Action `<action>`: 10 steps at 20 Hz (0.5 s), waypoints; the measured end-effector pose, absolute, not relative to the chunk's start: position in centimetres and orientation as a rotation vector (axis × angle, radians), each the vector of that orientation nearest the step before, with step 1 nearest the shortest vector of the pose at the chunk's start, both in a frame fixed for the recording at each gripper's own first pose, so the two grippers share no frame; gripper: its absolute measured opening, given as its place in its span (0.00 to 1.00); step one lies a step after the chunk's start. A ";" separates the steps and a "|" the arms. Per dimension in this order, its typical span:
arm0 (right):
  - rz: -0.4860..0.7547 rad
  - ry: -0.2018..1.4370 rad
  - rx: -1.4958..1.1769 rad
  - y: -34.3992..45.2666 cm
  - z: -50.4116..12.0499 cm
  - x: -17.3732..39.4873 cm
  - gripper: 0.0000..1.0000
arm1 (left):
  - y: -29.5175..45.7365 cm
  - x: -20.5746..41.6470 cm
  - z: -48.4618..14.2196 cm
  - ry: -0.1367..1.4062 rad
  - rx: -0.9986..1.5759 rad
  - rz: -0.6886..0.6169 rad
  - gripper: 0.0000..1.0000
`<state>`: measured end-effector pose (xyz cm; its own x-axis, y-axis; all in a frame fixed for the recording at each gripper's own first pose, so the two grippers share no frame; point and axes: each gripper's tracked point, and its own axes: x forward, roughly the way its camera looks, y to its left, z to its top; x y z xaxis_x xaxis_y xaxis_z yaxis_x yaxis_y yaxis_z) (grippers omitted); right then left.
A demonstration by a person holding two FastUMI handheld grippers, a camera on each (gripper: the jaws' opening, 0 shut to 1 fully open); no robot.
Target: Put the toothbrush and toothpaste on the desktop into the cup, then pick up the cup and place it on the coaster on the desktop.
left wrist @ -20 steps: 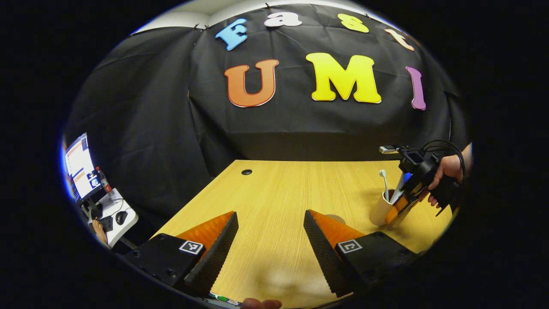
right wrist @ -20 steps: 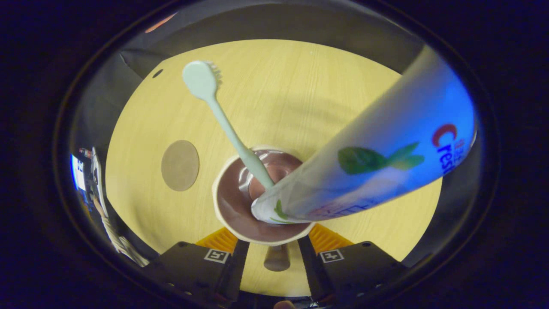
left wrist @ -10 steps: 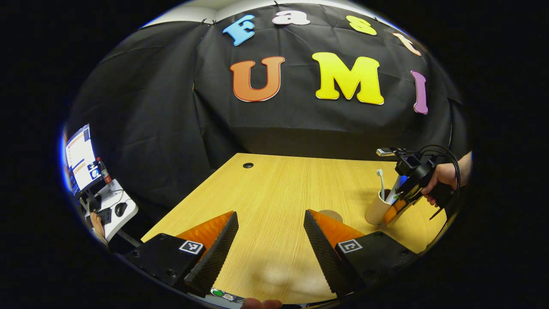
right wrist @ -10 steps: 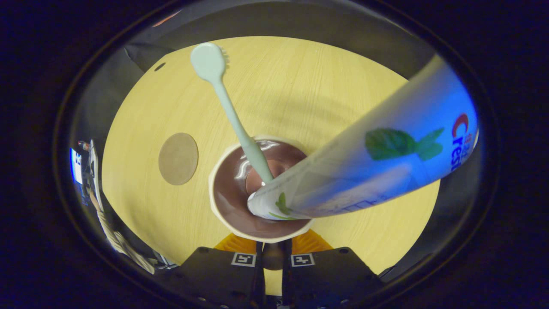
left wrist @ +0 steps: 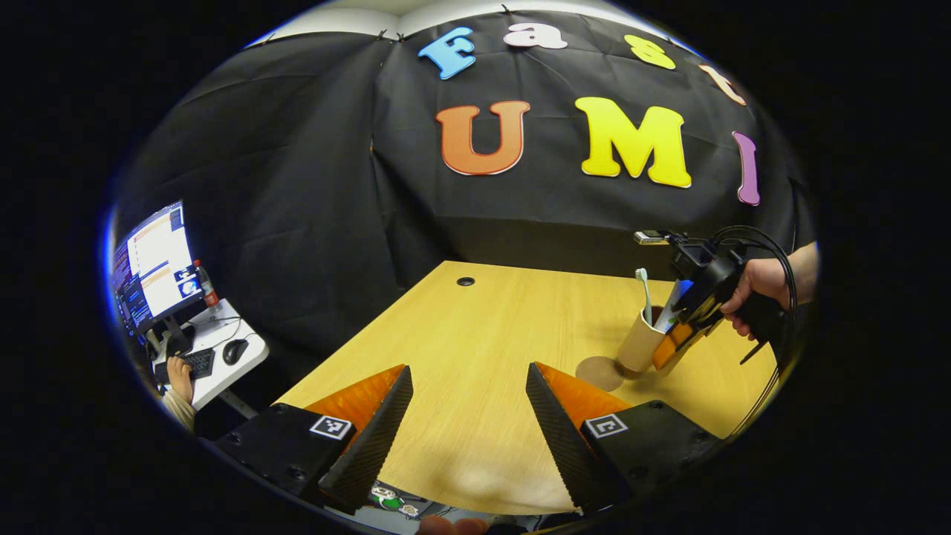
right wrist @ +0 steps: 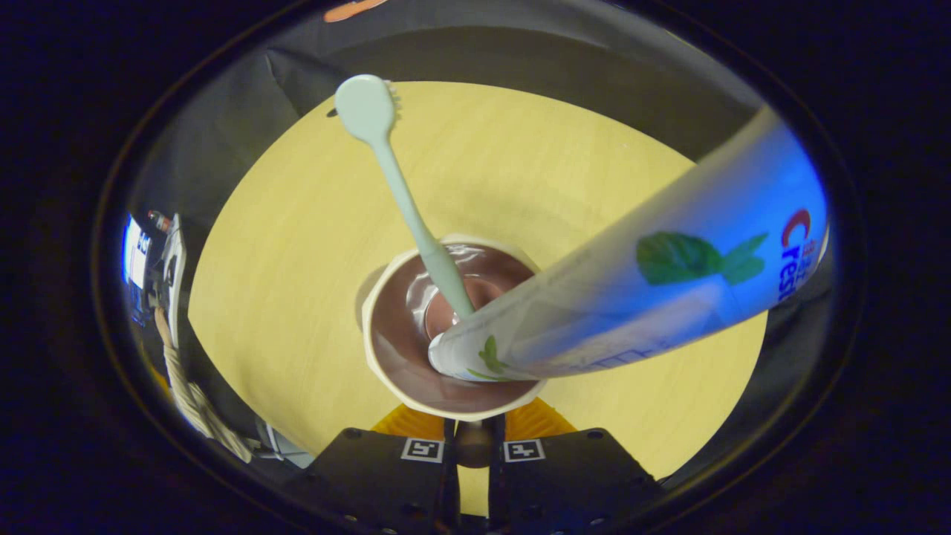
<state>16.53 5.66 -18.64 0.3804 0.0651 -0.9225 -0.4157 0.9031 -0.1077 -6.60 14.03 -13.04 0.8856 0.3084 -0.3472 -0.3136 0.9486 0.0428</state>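
In the right gripper view I look down into the cream cup [right wrist: 401, 349] with its brown inside. The pale green toothbrush [right wrist: 401, 193] and the blue-and-white toothpaste tube [right wrist: 654, 275] lean out of it. My right gripper [right wrist: 473, 446] is shut on the cup's brown handle. In the left gripper view the cup [left wrist: 637, 343] tilts slightly, its base at the right edge of the round brown coaster [left wrist: 600, 373]. The right gripper [left wrist: 672, 345] and the hand [left wrist: 750, 290] holding it are just right of the cup. My left gripper [left wrist: 468, 431] stands open over the near desktop, holding nothing.
The wooden desktop [left wrist: 483, 334] has a small cable hole [left wrist: 466, 281] near its back left corner. Beyond its left edge is a side desk with a monitor [left wrist: 156, 260], a keyboard and a mouse, where a person's hand [left wrist: 178, 369] rests.
The right gripper closed on the cup's handle, then carried the cup left onto the coaster's edge; the coaster slid from sight under the cup in the right gripper view. The left gripper turned slightly.
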 end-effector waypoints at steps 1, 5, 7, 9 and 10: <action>0.328 1.146 -0.364 6.3 -18.4 16.2 0.14 | 14.9 -7.2 -12.9 0.359 -0.017 0.342 0.98; 0.350 1.163 -0.408 6.5 -18.5 16.2 0.14 | 17.3 -9.3 -12.9 0.363 -0.018 0.401 0.98; 0.345 1.175 -0.415 6.7 -18.6 16.2 0.14 | 18.1 -10.0 -13.1 0.368 -0.020 0.418 0.97; 0.334 1.197 -0.408 6.8 -18.7 16.1 0.17 | 18.8 -10.5 -13.2 0.373 -0.024 0.432 0.98; 0.327 1.211 -0.408 6.8 -18.8 16.0 0.14 | 19.0 -10.6 -13.2 0.375 -0.027 0.433 0.98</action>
